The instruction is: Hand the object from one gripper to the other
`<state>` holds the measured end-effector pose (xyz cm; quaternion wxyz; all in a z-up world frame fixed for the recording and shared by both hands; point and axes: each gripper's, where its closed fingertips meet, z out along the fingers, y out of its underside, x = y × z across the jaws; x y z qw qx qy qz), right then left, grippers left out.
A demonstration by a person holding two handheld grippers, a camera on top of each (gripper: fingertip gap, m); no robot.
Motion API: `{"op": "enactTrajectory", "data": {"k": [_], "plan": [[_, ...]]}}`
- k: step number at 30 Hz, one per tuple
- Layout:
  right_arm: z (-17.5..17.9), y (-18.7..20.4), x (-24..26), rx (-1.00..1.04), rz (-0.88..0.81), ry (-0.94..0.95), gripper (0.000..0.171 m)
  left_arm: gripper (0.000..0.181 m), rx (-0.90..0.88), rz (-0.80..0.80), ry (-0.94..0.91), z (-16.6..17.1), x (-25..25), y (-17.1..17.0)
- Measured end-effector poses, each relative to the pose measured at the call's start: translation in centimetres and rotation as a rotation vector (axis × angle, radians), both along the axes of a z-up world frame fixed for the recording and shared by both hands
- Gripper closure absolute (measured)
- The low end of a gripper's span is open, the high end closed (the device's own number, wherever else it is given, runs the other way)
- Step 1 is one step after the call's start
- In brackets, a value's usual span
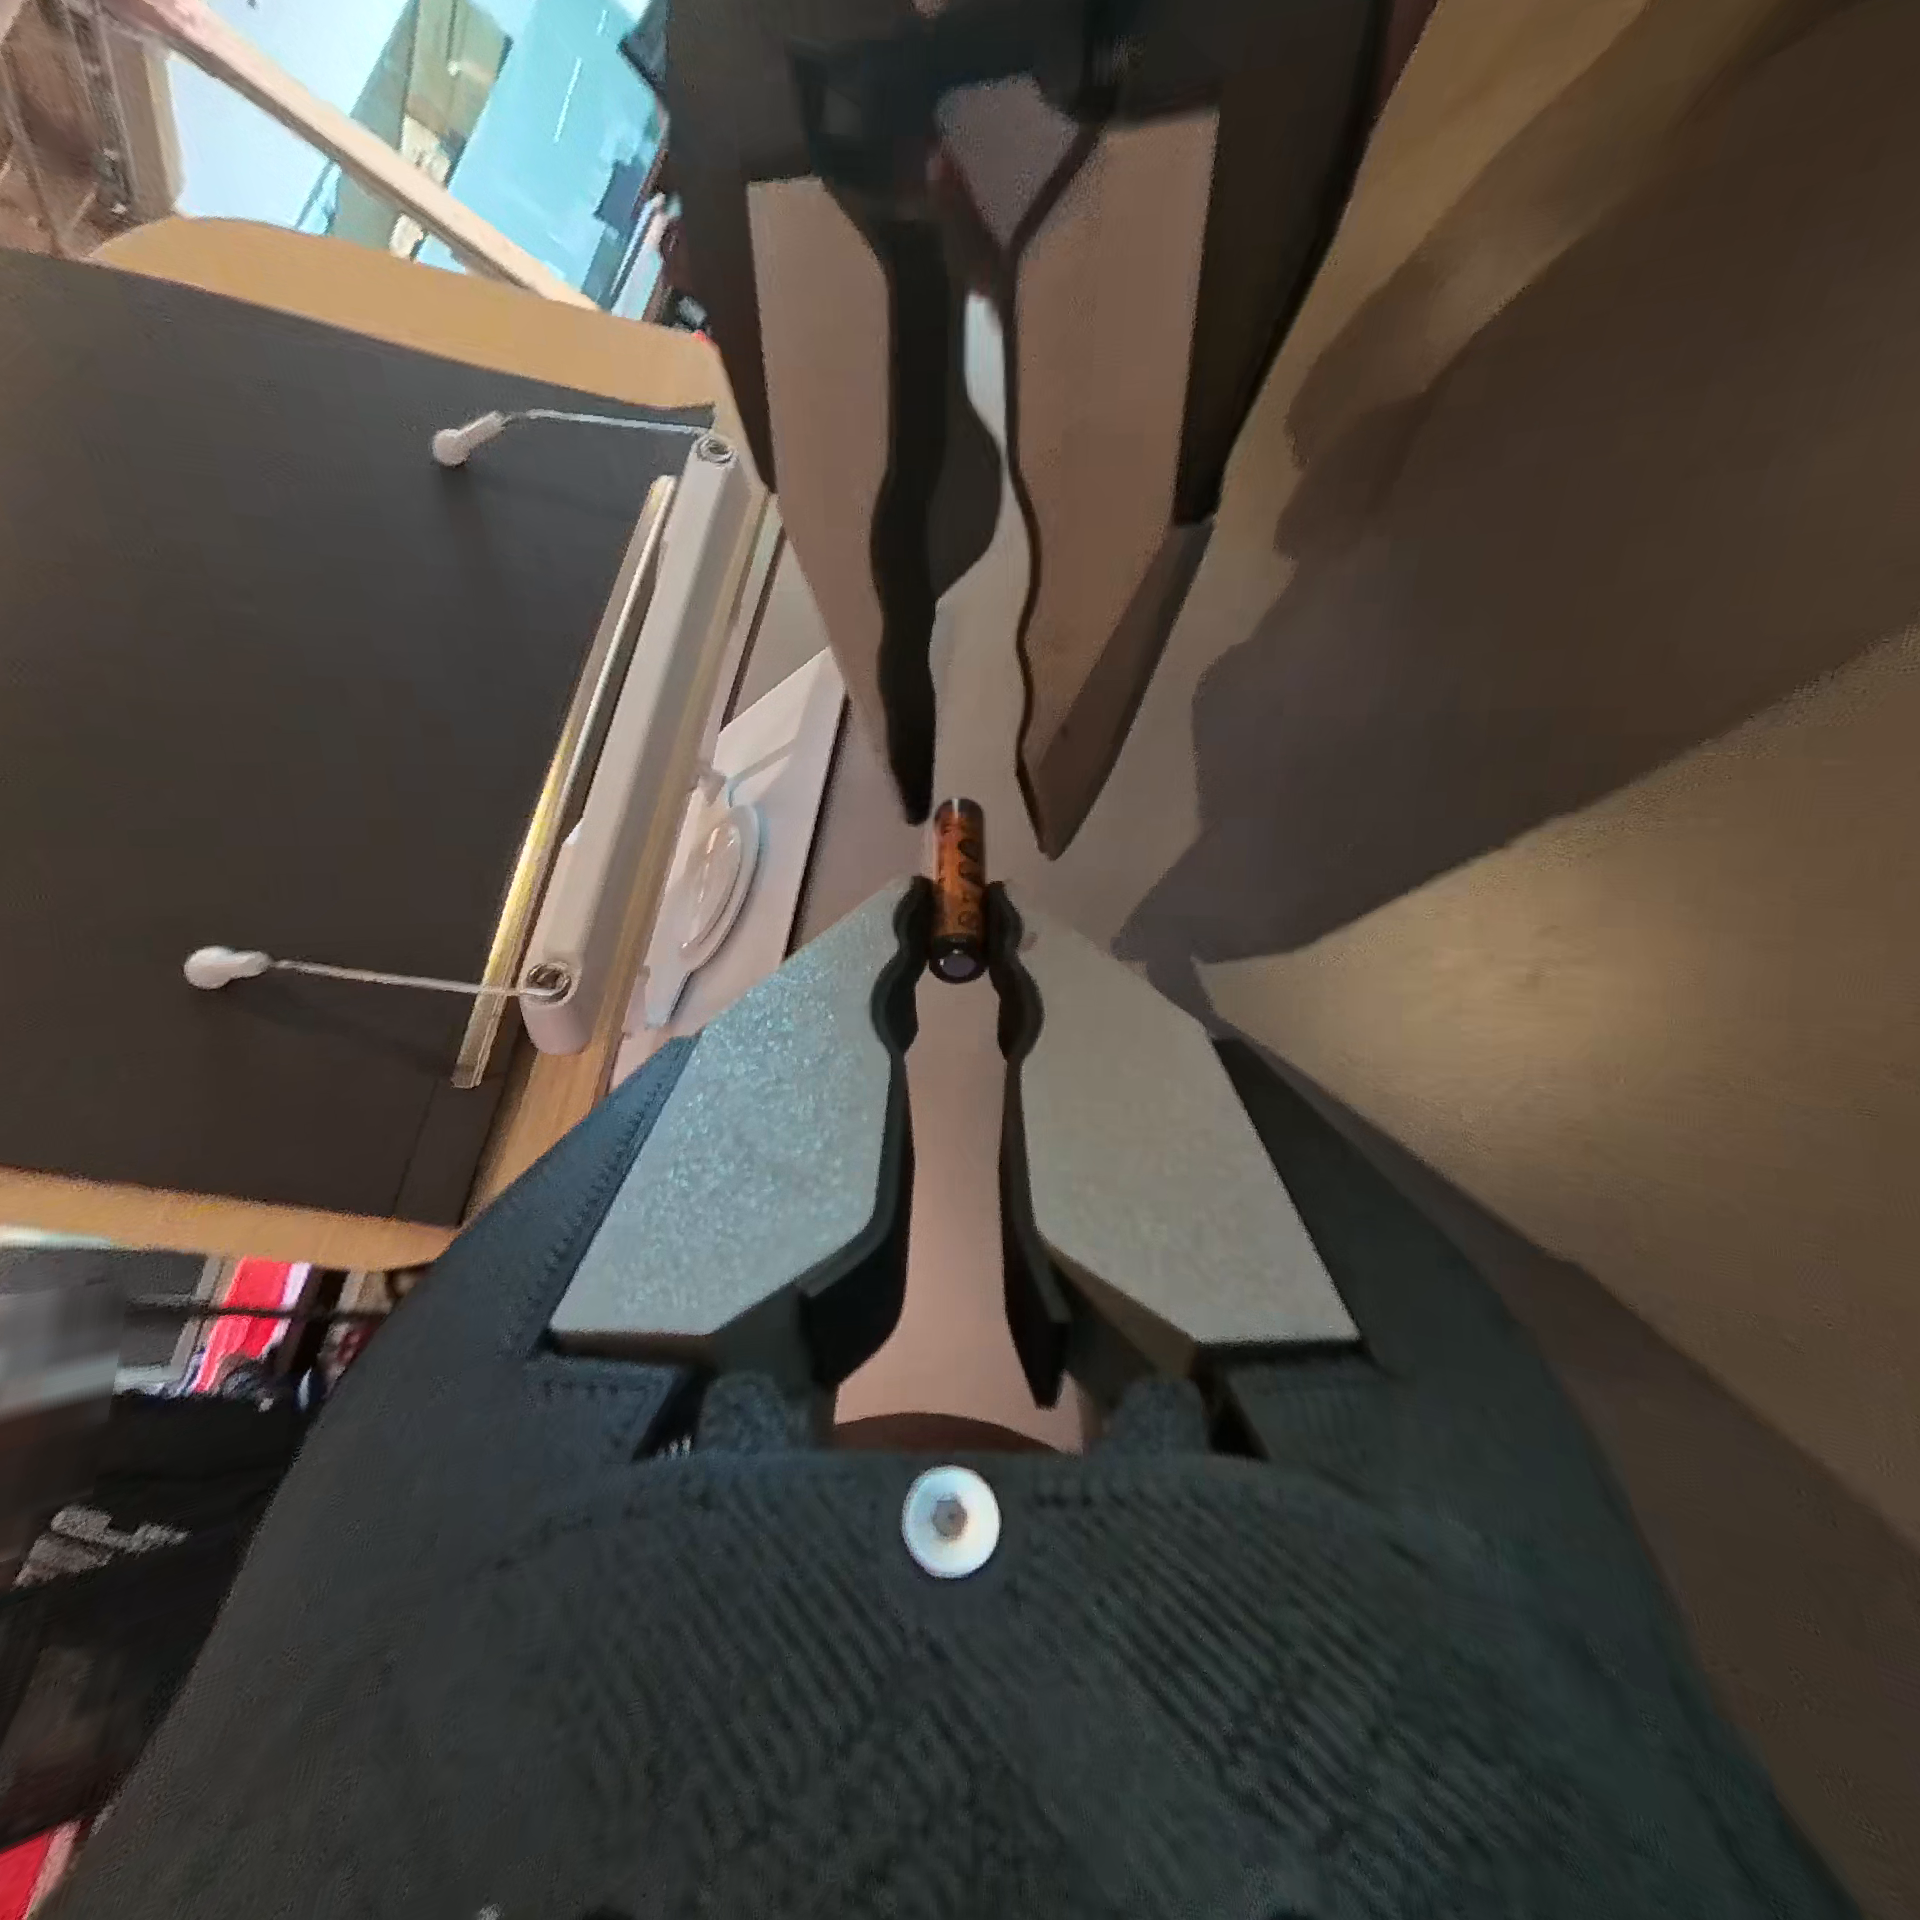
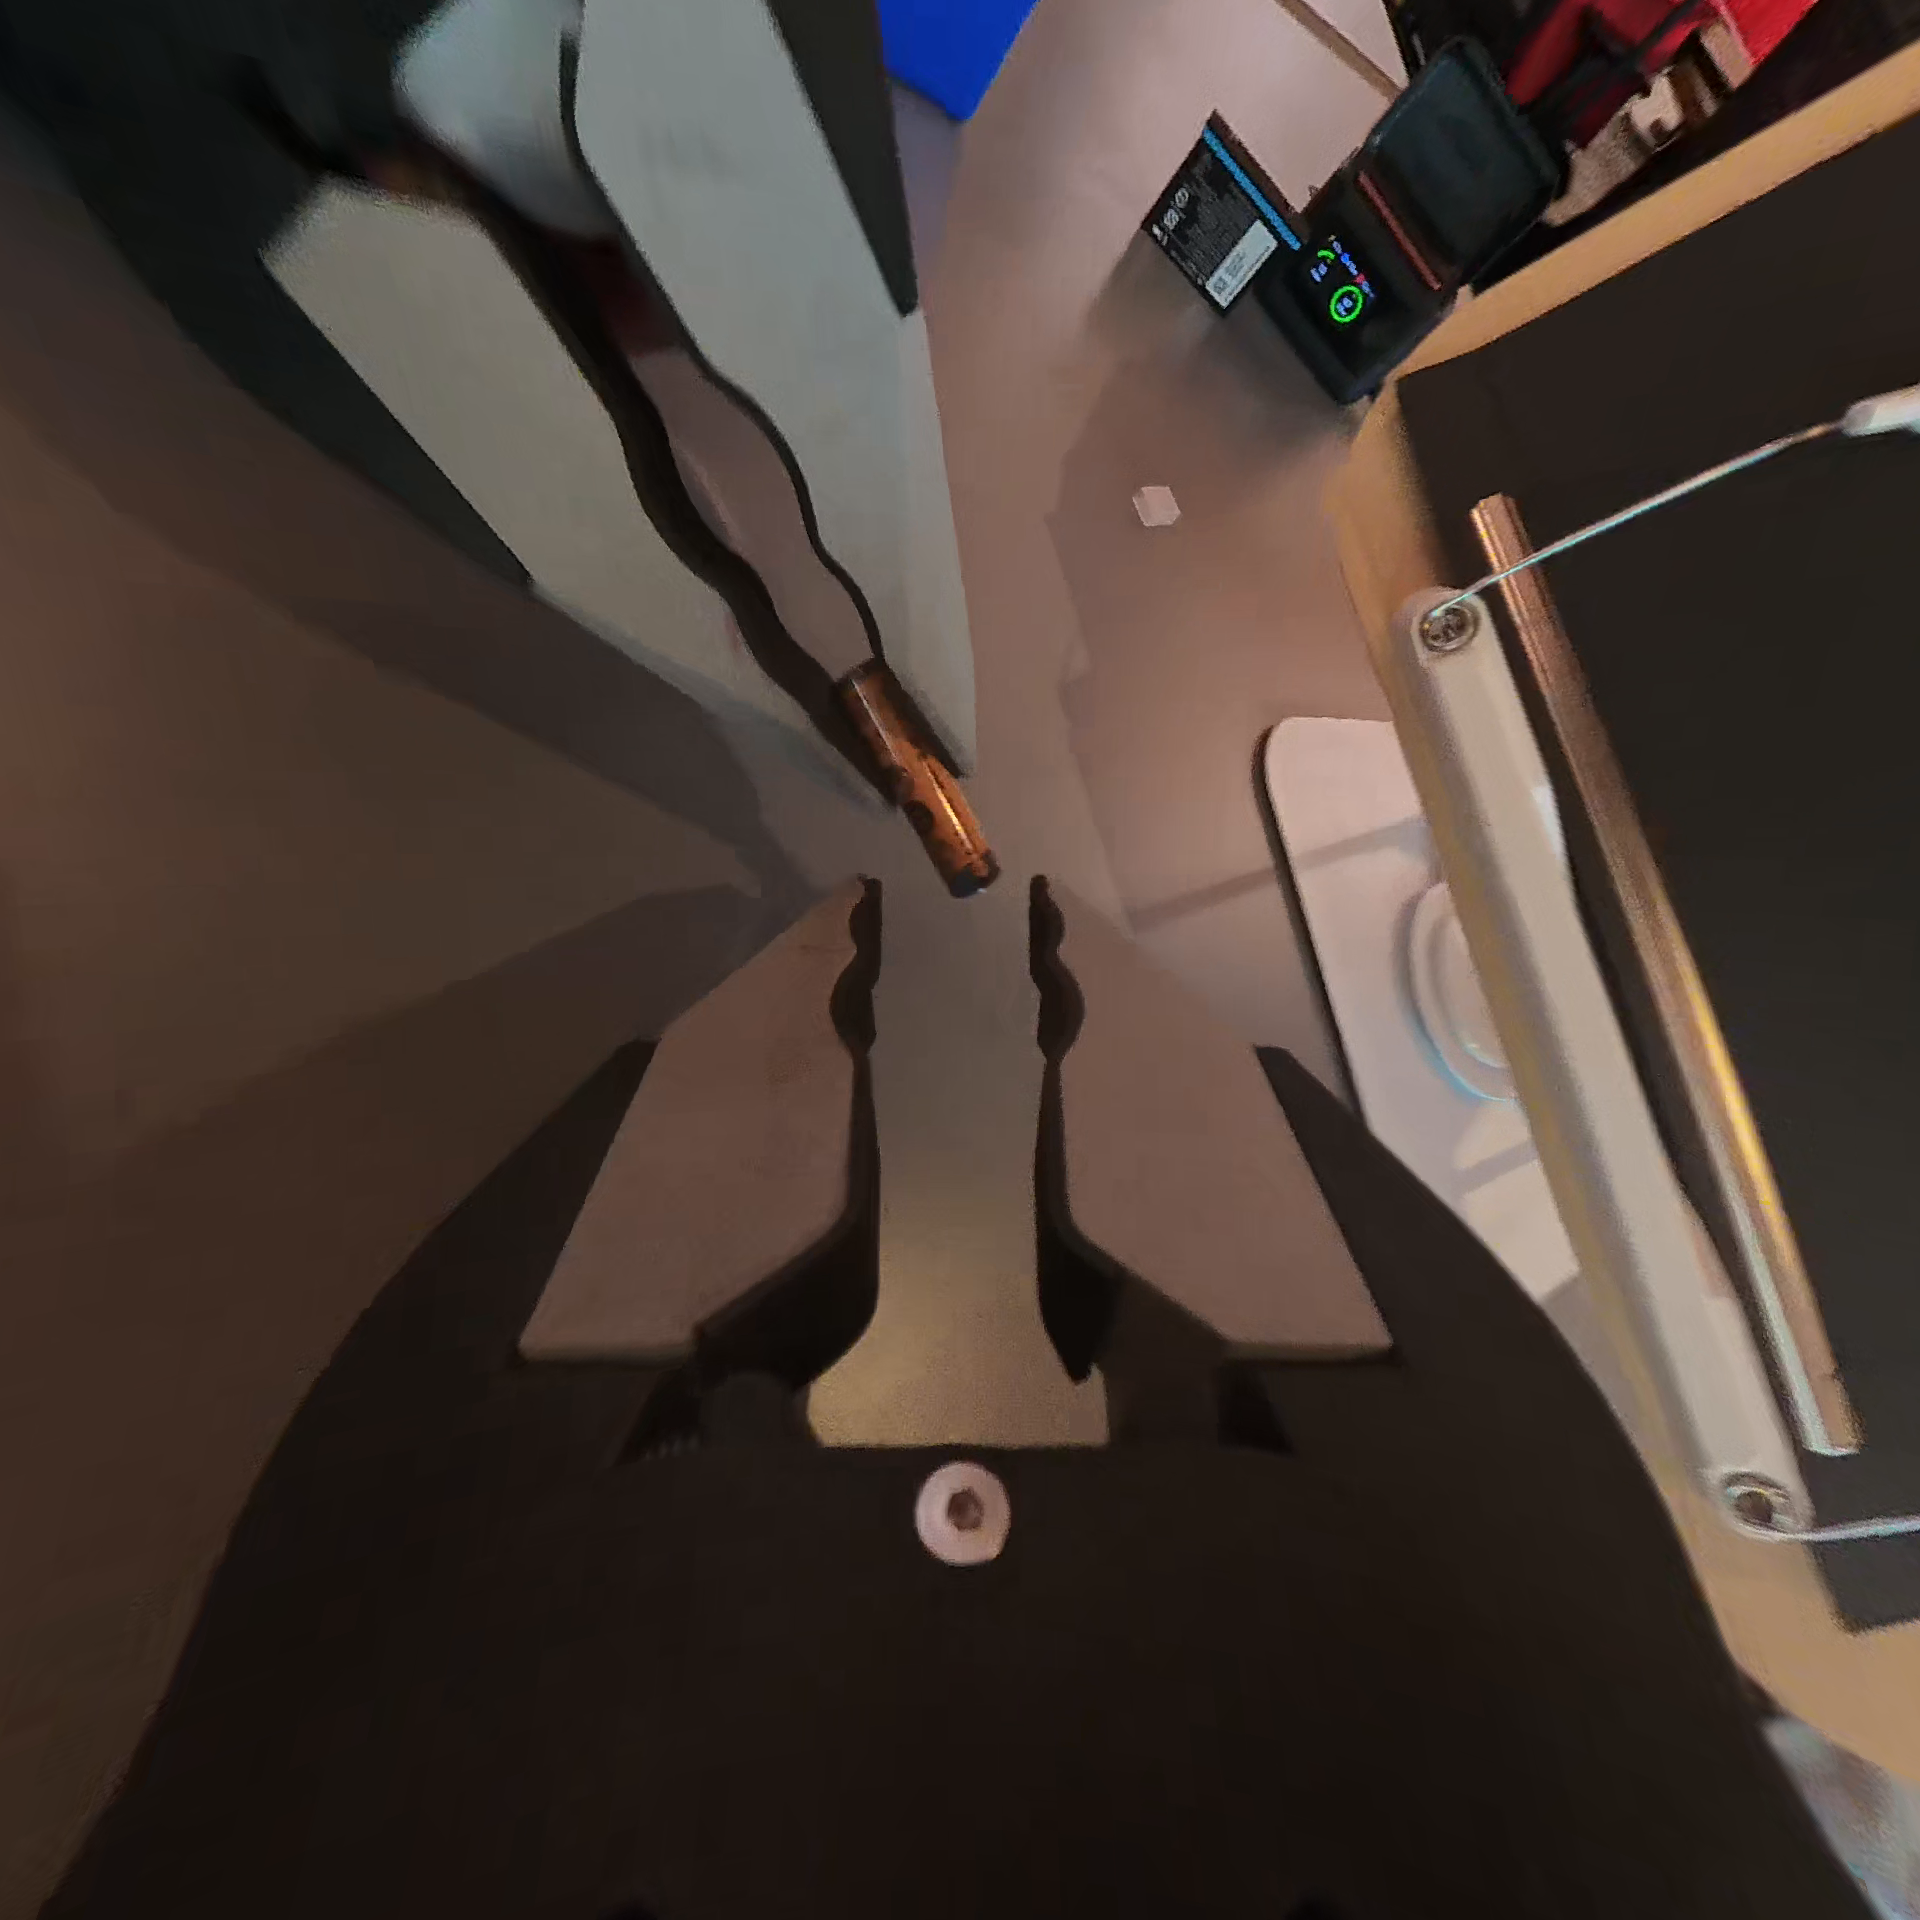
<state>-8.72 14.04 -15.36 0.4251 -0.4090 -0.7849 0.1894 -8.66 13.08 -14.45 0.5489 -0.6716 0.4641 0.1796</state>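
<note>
Clamped in the left gripper (image 1: 957, 914): a copper-and-black battery (image 1: 958, 883), long axis running straight out past the tips toward 12 o'clock. Spread and empty, the right gripper (image 2: 951, 894), battery's free end (image 2: 961, 868) just beyond its tips at 12 o'clock, slanting off toward 11. Likely needs closing around that free end before letting go; beyond, at 9 o'clock in left view, a wooden desk (image 1: 582, 343).

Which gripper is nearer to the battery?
Left. The left gripper holds the battery between its fingers; the right gripper is open, its fingertips just short of the battery's free end.
</note>
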Motion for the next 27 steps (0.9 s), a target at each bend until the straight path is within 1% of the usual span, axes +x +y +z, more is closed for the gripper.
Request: {"op": "enactTrajectory", "data": {"k": [2,3,4,7,9,11,14,15,16,18,20,22,24,27], "plan": [[-0.2,-0.1,-0.1,0.089,0.015,0.005,0.153,0.173,-0.023,-0.053,-0.001,-0.2,0.6,-0.6],[-0.4,-0.5,-0.1,0.107,0.036,0.001,0.158,0.173,-0.028,-0.064,-0.012,-0.1,0.7,-0.8],[-0.6,-0.9,0.0,0.108,0.052,-0.009,0.160,0.173,-0.042,-0.077,-0.029,0.0,0.8,-1.0],[-0.2,-1.4,0.1,0.103,0.072,-0.002,0.160,0.173,-0.079,-0.100,-0.051,-0.2,0.9,-1.3],[-0.2,-1.6,0.2,0.093,0.083,-0.007,0.157,0.173,-0.099,-0.106,-0.057,-0.5,1.0,-1.4],[-0.6,-1.7,0.2,0.095,0.087,-0.023,0.163,0.173,-0.108,-0.103,-0.065,-0.7,0.9,-1.3],[-1.2,-1.4,0.2,0.027,0.061,-0.064,0.163,0.165,-0.135,-0.086,-0.092,-1.2,0.8,-1.1],[-1.3,-1.1,0.1,-0.032,0.028,-0.073,0.163,0.163,-0.143,-0.059,-0.101,-1.3,0.4,-0.8],[-1.4,-0.3,0.0,-0.113,-0.027,-0.084,0.164,0.150,-0.147,-0.029,-0.106,-1.4,-0.1,-0.6],[-1.6,0.6,0.3,-0.349,-0.103,-0.126,0.164,0.140,-0.149,0.014,-0.118,-1.3,-0.9,-0.2],[-1.3,-0.2,0.8,-0.650,-0.091,-0.172,0.165,0.142,-0.090,0.053,-0.065,-0.9,-1.8,0.3],[-0.6,-0.9,1.2,-0.894,-0.084,-0.207,0.165,0.143,0.008,0.060,0.057,-0.3,-2.1,0.4],[0.0,-1.5,1.4,-1.050,-0.067,-0.236,0.165,0.146,0.089,0.026,0.144,0.3,-1.4,0.1],[0.2,-2.0,1.7,-1.171,-0.068,-0.270,0.165,0.148,0.180,0.000,0.239,1.2,-0.6,0.0]]}}
